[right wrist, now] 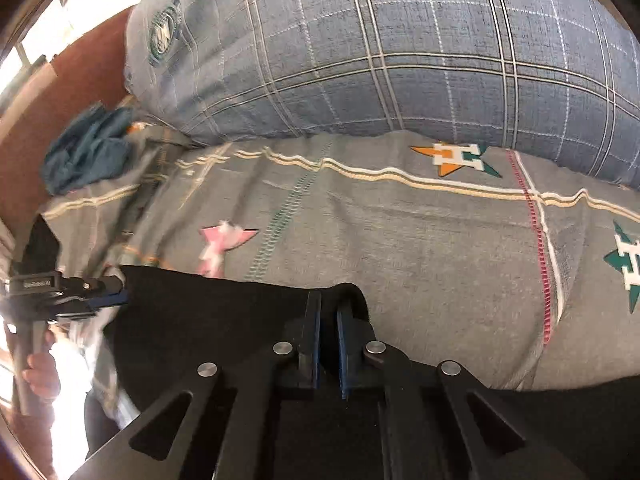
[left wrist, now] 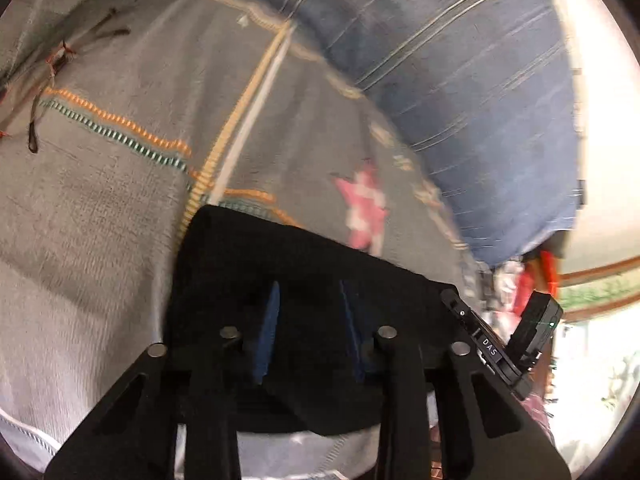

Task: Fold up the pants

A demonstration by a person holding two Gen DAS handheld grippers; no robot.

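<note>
Pants [right wrist: 208,320], black, hang stretched between the two tools just above the grey star-print bedspread [right wrist: 400,240], their held edge running left to right, with the blue plaid pillow [right wrist: 380,60] beyond. The right hand-held gripper [right wrist: 329,320] is pinched nearly closed on one end of that edge. The left hand-held gripper [left wrist: 310,320] has fabric draped over its partly spread fingers; whether it truly clamps the cloth I cannot tell. Both sit equally near.

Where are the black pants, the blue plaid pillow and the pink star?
black pants [right wrist: 208,320], right wrist view, flat stretch of cloth
blue plaid pillow [right wrist: 380,48], right wrist view, its middle
pink star [left wrist: 366,210], left wrist view, star's centre
</note>
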